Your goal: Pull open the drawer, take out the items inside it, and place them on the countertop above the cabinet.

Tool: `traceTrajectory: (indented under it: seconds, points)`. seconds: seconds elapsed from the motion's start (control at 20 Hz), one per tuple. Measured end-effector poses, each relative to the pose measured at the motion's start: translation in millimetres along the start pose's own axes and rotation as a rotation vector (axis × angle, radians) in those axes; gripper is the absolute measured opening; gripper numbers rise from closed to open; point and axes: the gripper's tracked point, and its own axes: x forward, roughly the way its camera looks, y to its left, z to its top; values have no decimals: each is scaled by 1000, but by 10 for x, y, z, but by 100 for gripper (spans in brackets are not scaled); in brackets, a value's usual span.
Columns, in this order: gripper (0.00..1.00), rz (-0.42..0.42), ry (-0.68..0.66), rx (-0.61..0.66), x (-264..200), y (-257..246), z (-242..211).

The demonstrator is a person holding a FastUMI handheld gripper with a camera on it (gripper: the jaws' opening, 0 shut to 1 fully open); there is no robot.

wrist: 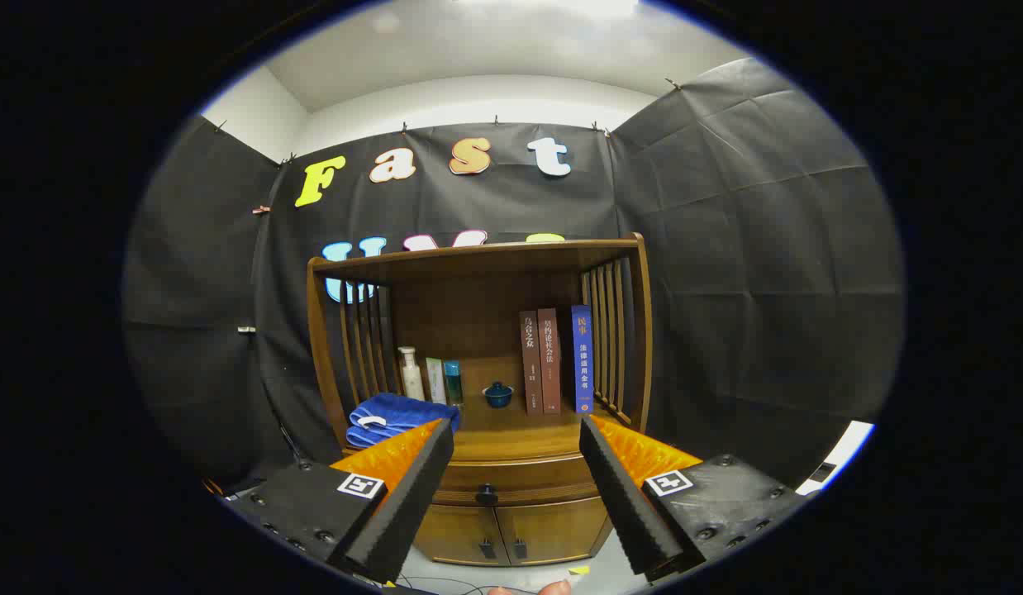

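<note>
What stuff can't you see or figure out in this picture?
- Inside the closed wooden drawer with the dark round knob, gripper view: its shut front hides whatever is in there.
- The folded blue towel on the wooden countertop: the open gripper's left finger covers its near edge.
- The small blue lidded pot: too small to tell what it is for.
- The two lower cabinet doors: shut, so the contents are hidden.
</note>
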Motion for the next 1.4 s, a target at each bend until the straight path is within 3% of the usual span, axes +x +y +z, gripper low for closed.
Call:
traceTrajectory:
  seconds: [0.3, 1.15, 1.4]
  points:
    - [99, 15, 6, -55, 10, 22, -46]
    - [99, -4, -14, -35, 27, -74, -11]
    - [99, 19, -16, -10, 161, 20, -226]
